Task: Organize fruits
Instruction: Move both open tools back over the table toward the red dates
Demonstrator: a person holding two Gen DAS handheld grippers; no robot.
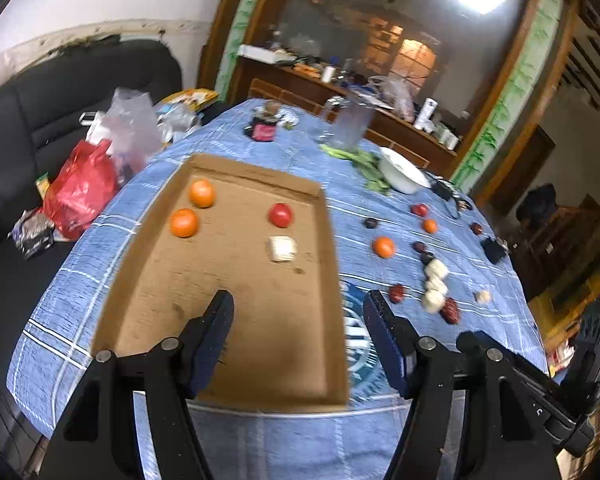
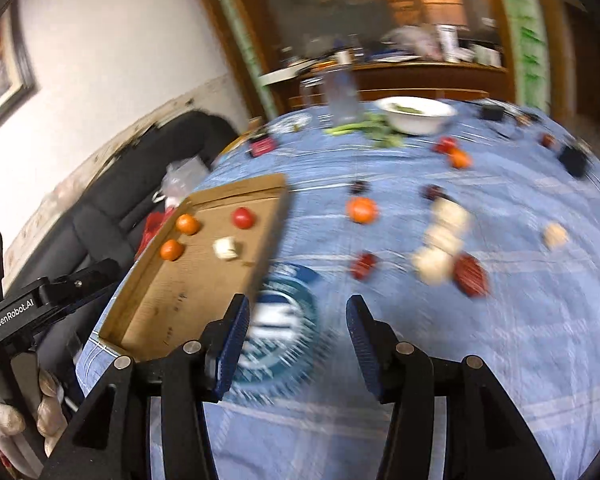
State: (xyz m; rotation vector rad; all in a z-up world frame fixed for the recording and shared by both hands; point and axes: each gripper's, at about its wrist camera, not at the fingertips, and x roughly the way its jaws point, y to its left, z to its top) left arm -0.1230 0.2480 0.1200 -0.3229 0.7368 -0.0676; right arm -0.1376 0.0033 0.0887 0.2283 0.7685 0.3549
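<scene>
A shallow cardboard tray [image 1: 332, 264] [image 2: 276, 216] lies on the blue checked tablecloth. It holds two oranges [image 1: 184, 222] [image 2: 172, 249], a red tomato [image 1: 281, 214] [image 2: 243, 217] and a white piece [image 1: 282, 248] [image 2: 225, 247]. Loose on the cloth to the right are an orange [image 1: 383, 247] [image 2: 362, 209], white pieces [image 1: 435, 280] [image 2: 440, 240] and dark red dates [image 1: 396, 293] [image 2: 364, 266]. My left gripper [image 1: 298, 306] is open and empty over the tray's near right part. My right gripper [image 2: 296, 312] is open and empty above the cloth's printed round logo [image 2: 276, 336].
A white bowl [image 1: 402, 170] [image 2: 418, 114], green vegetables [image 1: 356, 158], a clear plastic jar [image 1: 350, 124] and a small pink box [image 1: 263, 131] stand at the far side. A black sofa with bags [image 1: 80, 188] is left of the table. The right view is motion-blurred.
</scene>
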